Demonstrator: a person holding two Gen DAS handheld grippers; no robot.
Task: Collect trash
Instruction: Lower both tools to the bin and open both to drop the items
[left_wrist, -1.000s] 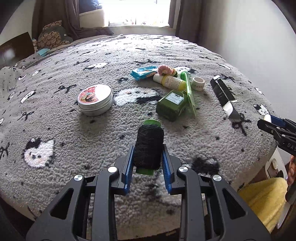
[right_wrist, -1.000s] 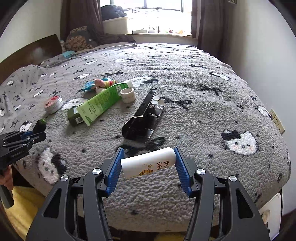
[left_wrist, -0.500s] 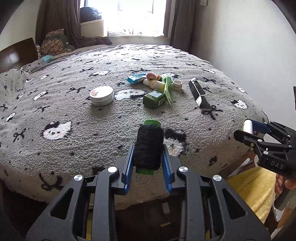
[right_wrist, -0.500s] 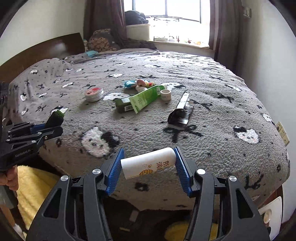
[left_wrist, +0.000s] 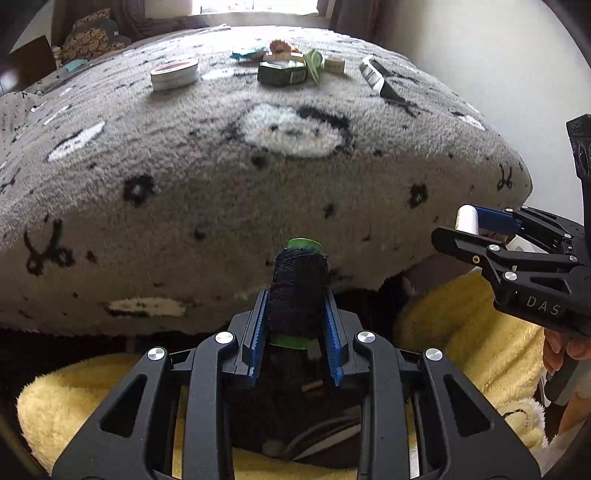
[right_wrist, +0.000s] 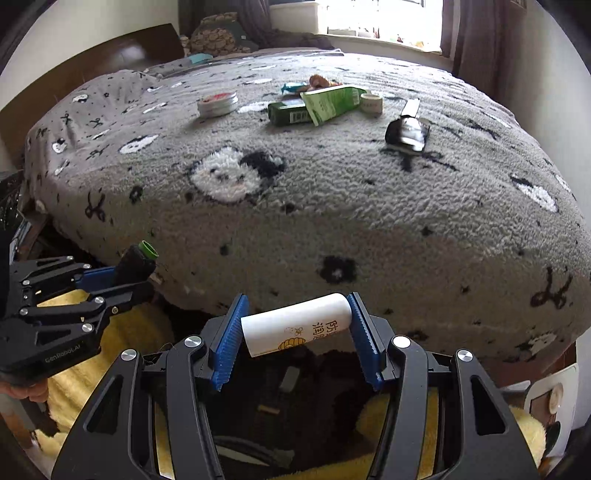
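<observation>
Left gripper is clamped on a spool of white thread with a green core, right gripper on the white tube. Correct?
Not quite: the thread is black, not white. The left wrist view shows the left gripper clamped on a spool of black thread with a green core. The rest holds: the right gripper is clamped on the white tube, as the right wrist view shows.

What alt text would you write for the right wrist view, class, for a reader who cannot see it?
The right hand-held gripper clamps a white tube with Chinese print by its ends, past the edge of a grey patterned blanket. At left, the left hand-held gripper holds a black thread spool. A round tin, green box, green tube and tape roll lie on the blanket.
</observation>
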